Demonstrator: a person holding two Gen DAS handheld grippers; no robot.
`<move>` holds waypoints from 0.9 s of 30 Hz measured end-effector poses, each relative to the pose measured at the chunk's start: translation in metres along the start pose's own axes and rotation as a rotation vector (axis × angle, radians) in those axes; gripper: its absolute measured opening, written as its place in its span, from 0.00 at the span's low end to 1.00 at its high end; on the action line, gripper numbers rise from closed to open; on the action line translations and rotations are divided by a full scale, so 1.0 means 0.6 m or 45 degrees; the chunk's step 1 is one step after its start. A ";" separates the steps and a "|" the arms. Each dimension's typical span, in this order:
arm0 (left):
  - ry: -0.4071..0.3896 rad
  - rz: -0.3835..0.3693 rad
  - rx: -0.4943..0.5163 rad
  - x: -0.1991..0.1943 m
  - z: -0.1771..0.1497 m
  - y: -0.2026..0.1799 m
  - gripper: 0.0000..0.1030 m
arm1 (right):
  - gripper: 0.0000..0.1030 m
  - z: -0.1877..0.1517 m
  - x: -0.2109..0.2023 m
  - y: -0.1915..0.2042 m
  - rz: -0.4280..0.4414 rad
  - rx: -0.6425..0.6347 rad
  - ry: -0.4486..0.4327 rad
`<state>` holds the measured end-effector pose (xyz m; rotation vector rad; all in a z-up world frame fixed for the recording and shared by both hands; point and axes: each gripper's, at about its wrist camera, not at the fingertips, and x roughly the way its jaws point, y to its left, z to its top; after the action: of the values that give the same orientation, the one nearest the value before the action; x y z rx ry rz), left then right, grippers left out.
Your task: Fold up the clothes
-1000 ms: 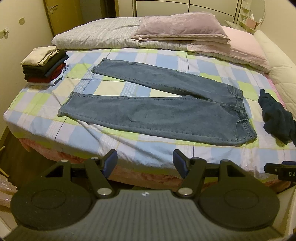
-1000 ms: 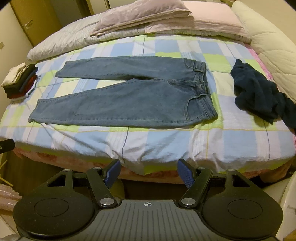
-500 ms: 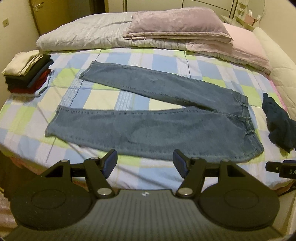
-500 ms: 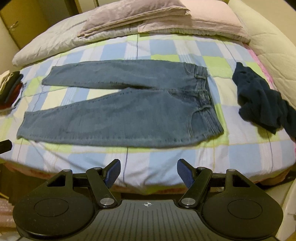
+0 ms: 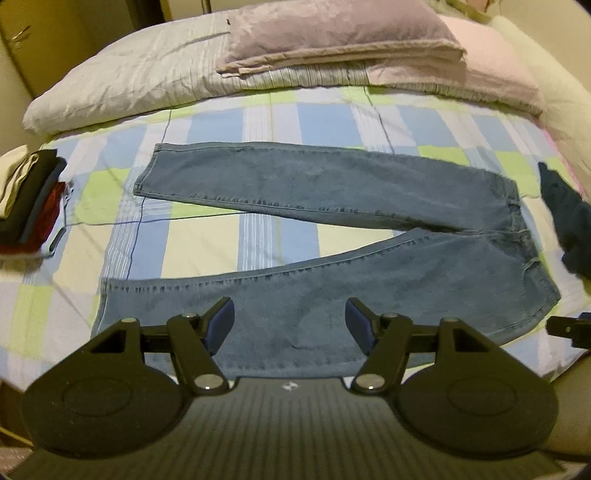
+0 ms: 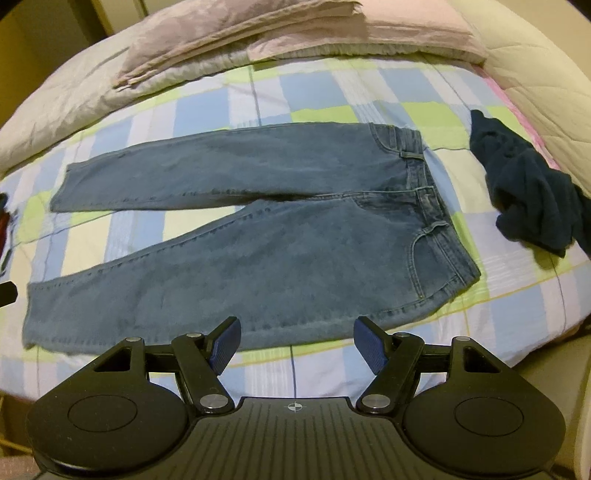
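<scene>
the bed [image 5: 258, 122], under a checked sheet in blue, green and white, served as the work surface, and its pillows [image 5: 332, 33] were pushed to the far end, which left the broad middle free for spreading a garment. across that middle lay the jeans [image 6: 295, 240], flat and face up, waistband to the right and both legs running left in an open v, the near leg close to the bed's front edge. laid out like that, every hem and seam was reachable from the front, which suited a lengthwise fold of one leg onto the other; they were not folded at this moment. at the right, well apart from the waistband, a dark blue garment [image 6: 528, 199] sat crumpled, seemingly waiting its turn. at the far left edge a stack of folded clothes [image 5: 29, 206] stood clear of the jeans, a likely place for finished pieces.

the left gripper [image 5: 290, 326] hung over the near leg toward its cuff end, its tongs spread wide and holding nothing. the right gripper [image 6: 297, 345] hung at the near edge below the thigh, tongs likewise wide and empty. the two were spaced along the near leg, probably so each could pinch its outer seam.
</scene>
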<state>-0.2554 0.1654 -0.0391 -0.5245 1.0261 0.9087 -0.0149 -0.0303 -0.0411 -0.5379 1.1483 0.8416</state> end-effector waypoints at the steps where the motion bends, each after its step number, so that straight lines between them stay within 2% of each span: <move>1: 0.012 -0.003 0.009 0.012 0.006 0.001 0.61 | 0.69 0.004 0.008 0.001 -0.012 0.012 0.006; 9: 0.077 -0.062 0.026 0.096 0.031 -0.006 0.61 | 0.69 0.041 0.071 0.005 -0.103 0.101 0.048; 16: 0.064 -0.059 0.015 0.160 0.051 -0.009 0.61 | 0.69 0.090 0.143 -0.032 -0.132 0.101 0.060; 20: 0.058 -0.059 -0.027 0.214 0.060 -0.016 0.61 | 0.69 0.123 0.197 -0.054 -0.079 0.060 0.039; 27: 0.013 -0.089 -0.029 0.326 0.085 -0.039 0.60 | 0.69 0.171 0.291 -0.108 0.110 -0.093 -0.147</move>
<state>-0.1678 0.2675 -0.1918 -0.5816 1.0015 0.8572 0.1248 0.0605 -0.1733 -0.4957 1.0439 0.9797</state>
